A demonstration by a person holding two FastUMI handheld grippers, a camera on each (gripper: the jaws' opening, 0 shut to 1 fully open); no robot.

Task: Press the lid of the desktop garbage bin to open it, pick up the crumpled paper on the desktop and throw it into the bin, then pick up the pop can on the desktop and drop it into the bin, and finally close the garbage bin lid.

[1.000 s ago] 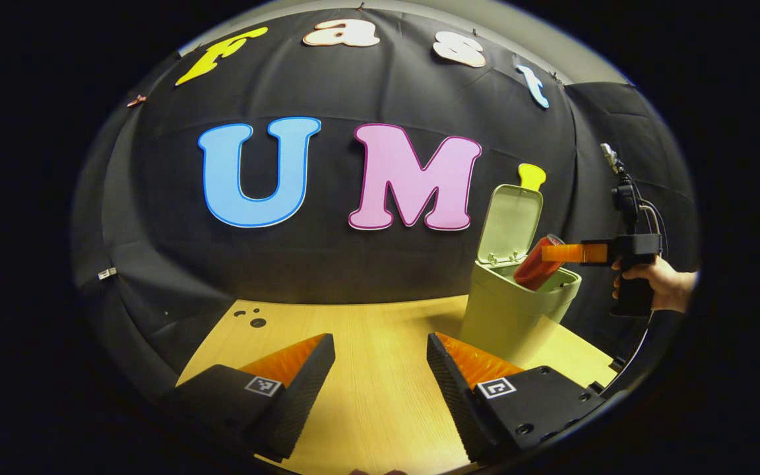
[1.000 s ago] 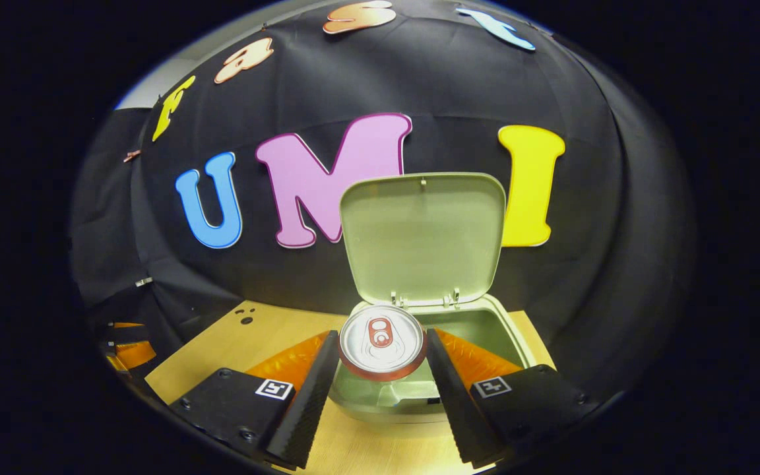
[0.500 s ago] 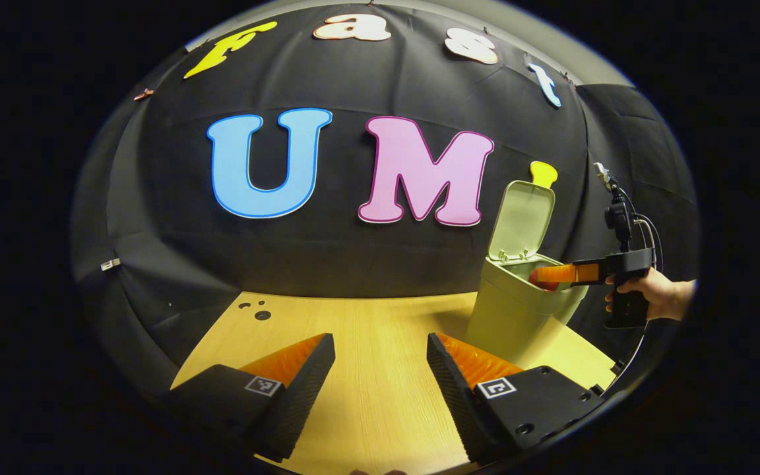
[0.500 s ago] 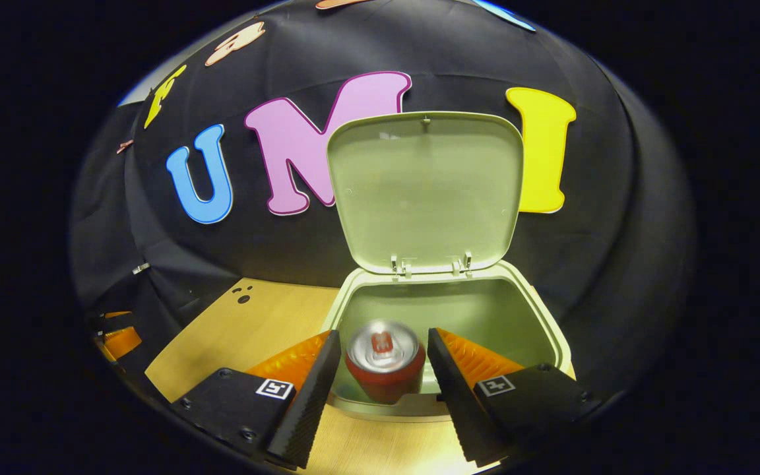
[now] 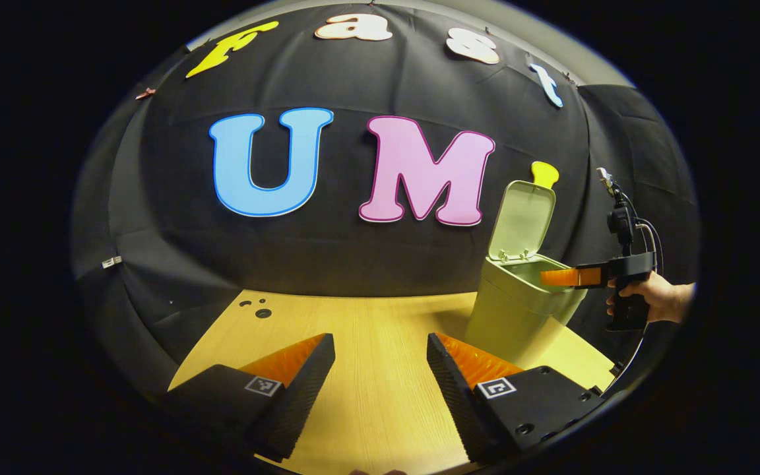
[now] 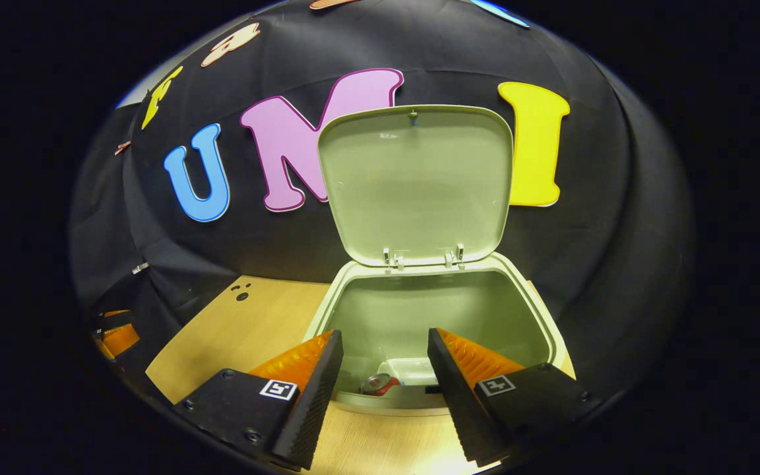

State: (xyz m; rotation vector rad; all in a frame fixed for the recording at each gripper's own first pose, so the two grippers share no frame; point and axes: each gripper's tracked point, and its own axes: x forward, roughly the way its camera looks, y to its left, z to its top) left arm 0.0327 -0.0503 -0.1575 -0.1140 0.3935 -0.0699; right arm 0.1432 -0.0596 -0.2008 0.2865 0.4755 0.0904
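Wide wooden tabletop [image 5: 380,343], pale yellow, reaching back to the black cloth wall [image 5: 353,257]. Three small dark holes [image 5: 256,309] near its far left corner.

Green garbage bin [image 5: 512,310] standing upright on the right side of the tabletop, close to the cloth wall. Lid [image 6: 414,185] swung all the way up and standing tall behind the mouth, joined by two small hinges at the back rim.

Left gripper [image 5: 380,369] low over the middle of the tabletop, well apart from the bin. Fingers spread wide, nothing between them, just bare wood underneath.

Right gripper [image 6: 380,369] held right at the front rim of the bin, looking down into the mouth. Fingers spread apart, holding nothing. Seen from the left gripper view too [image 5: 561,277], poking over the top of the bin, with a hand [image 5: 660,297] wrapped round its dark handle and a cable hanging down.

Pop can [image 6: 380,383] down inside the bin, red with a silver top, lying tilted near the bottom by the front wall. Something pale [image 6: 410,369] just behind it at the bottom, too hidden to tell if crumpled paper.
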